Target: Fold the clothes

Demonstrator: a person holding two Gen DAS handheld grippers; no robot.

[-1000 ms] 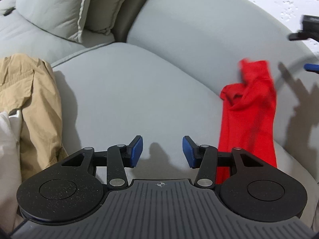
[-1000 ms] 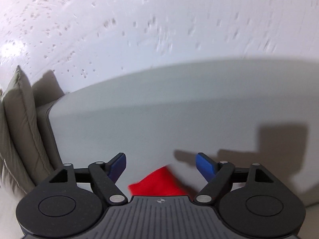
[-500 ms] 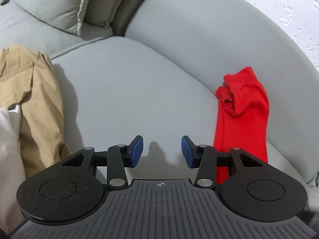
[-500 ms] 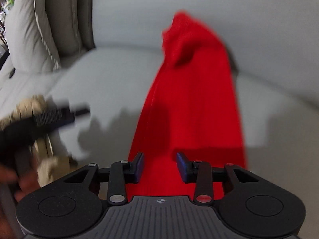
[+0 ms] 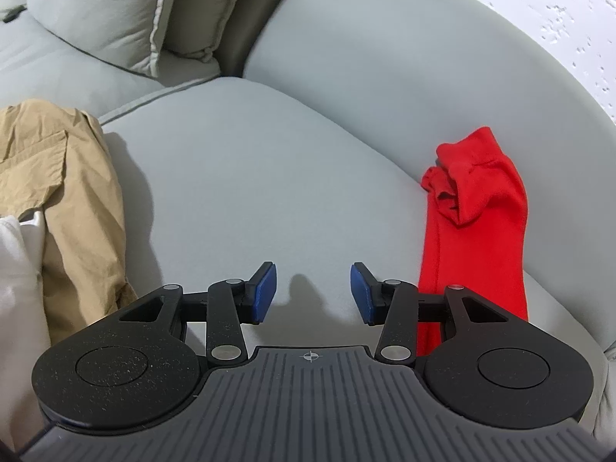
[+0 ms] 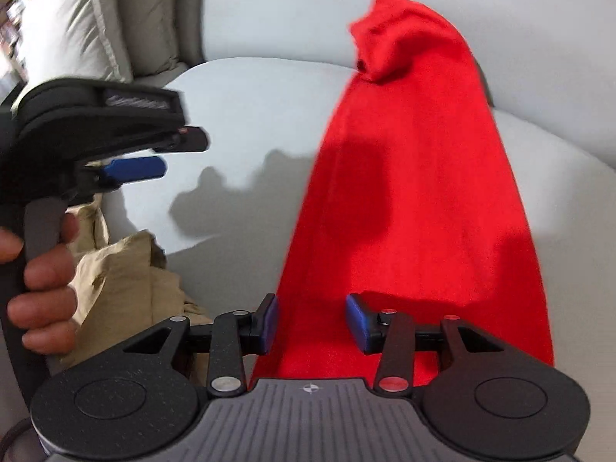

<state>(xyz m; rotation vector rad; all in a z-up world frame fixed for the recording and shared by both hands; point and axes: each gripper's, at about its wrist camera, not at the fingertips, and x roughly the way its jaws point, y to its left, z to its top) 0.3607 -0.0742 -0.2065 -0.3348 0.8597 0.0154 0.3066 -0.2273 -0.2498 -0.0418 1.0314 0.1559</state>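
Note:
A long red garment [image 5: 473,231] lies in a strip on the grey sofa seat [image 5: 250,177], its far end bunched against the backrest. My right gripper [image 6: 311,323] hovers over the near end of the red garment [image 6: 415,192]; its jaws are closing, the cloth lies under the gap, and the pads do not press on it. My left gripper [image 5: 312,294] stands open over bare cushion, to the left of the garment, with nothing between its pads. In the right wrist view a hand [image 6: 42,269] holds it by the handle, one blue finger [image 6: 134,167] showing.
Crumpled tan trousers [image 5: 65,200] lie on the seat's left side, with a white garment [image 5: 15,269] at the left edge. Grey pillows [image 5: 107,11] lean at the back left. The curved backrest [image 5: 404,57] rises behind the red garment. The tan trousers [image 6: 127,281] lie below the hand.
The red garment has dropped and settled flat on the seat. My right gripper swung down from facing the wall to over the garment's near end, its jaws much narrower. The left gripper stayed put.

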